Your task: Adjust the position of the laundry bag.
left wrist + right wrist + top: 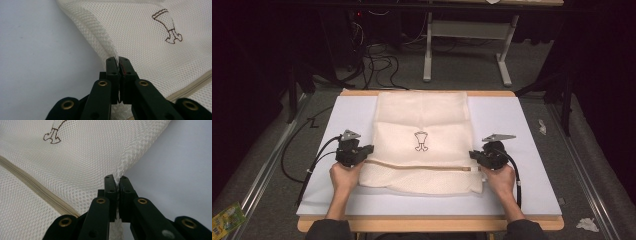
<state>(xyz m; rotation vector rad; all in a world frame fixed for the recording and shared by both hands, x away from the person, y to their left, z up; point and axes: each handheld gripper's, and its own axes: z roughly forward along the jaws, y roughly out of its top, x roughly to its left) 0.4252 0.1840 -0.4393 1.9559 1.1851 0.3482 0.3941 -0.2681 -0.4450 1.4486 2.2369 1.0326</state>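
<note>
Mesh bag [422,142], cream and finely netted, lies flat at the centre of the high view, on a pale board [522,130] that covers the table. We see a tan zipper [417,166] crossing it low down, and a small brown outline drawing [420,140] near its middle; what the drawing depicts we cannot make out. The bag's upper part looks folded or layered, with a faint crease across it, but how many layers there are is hard to tell.

At the bag's left edge in the high view, we see the left gripper [367,150] clenched on the mesh; in the left gripper view its black jaws are pressed together with a ridge of netting pinched between them [117,65]. At the bag's right edge, the right gripper [474,155] grasps the mesh the same way, and the right gripper view shows the fabric edge caught between its closed jaws [117,184].

The person's hands [344,175] come in from the bottom of the high view, sleeves cut off by the edge. Beyond the board we see grey floor, loose black cables [379,62] and a pale metal stand [467,40] in the upper part; the surroundings fall into darkness.
</note>
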